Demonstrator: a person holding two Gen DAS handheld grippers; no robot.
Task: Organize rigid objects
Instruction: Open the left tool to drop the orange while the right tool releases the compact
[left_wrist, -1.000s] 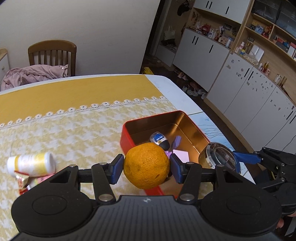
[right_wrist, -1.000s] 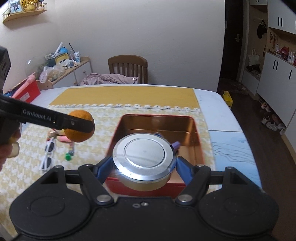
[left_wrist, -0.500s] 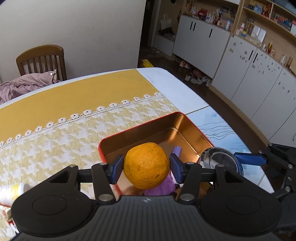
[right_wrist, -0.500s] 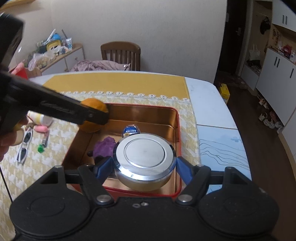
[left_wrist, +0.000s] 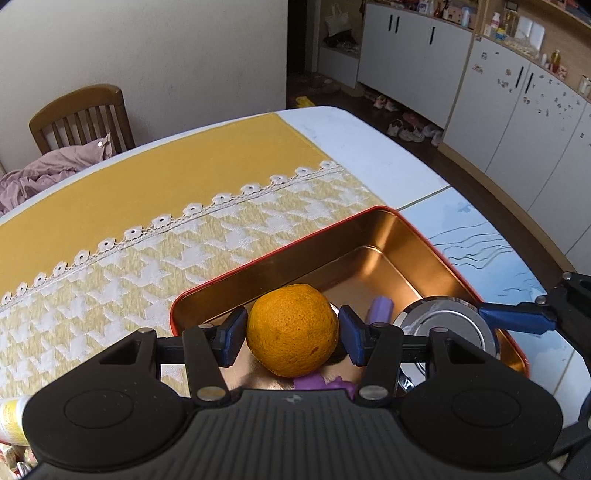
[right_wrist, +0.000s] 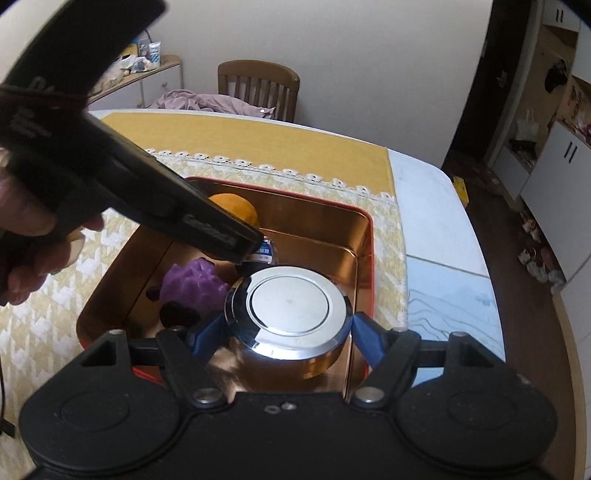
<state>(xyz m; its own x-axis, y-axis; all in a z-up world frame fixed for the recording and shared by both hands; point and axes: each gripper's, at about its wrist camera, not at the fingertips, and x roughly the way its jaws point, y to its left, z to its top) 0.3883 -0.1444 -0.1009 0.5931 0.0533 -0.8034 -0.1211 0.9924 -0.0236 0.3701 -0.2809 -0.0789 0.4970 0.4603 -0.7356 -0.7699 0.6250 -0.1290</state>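
My left gripper (left_wrist: 291, 334) is shut on an orange (left_wrist: 292, 329), held low over the near left part of the red tin with a copper inside (left_wrist: 391, 236). In the right wrist view the orange (right_wrist: 236, 206) shows behind the left gripper's black arm. My right gripper (right_wrist: 282, 338) is shut on a round shiny metal tin (right_wrist: 290, 314), held inside the red tin (right_wrist: 365, 258) at its near right. That metal tin (left_wrist: 447, 325) also shows in the left wrist view. A purple object (right_wrist: 194, 282) and a small blue-labelled item (right_wrist: 264, 251) lie in the red tin.
The red tin sits on a yellow patterned tablecloth (left_wrist: 110, 273) near the table's right edge. A white-and-yellow bottle (left_wrist: 11, 417) lies at the left. A wooden chair (right_wrist: 258, 86) with pink cloth stands beyond the table. A person's hand (right_wrist: 33, 243) holds the left gripper.
Both grippers have moved forward and down over the red tin with their loads. The orange went from outside the tin's left edge to above its inside; the metal tin has sunk lower into it.
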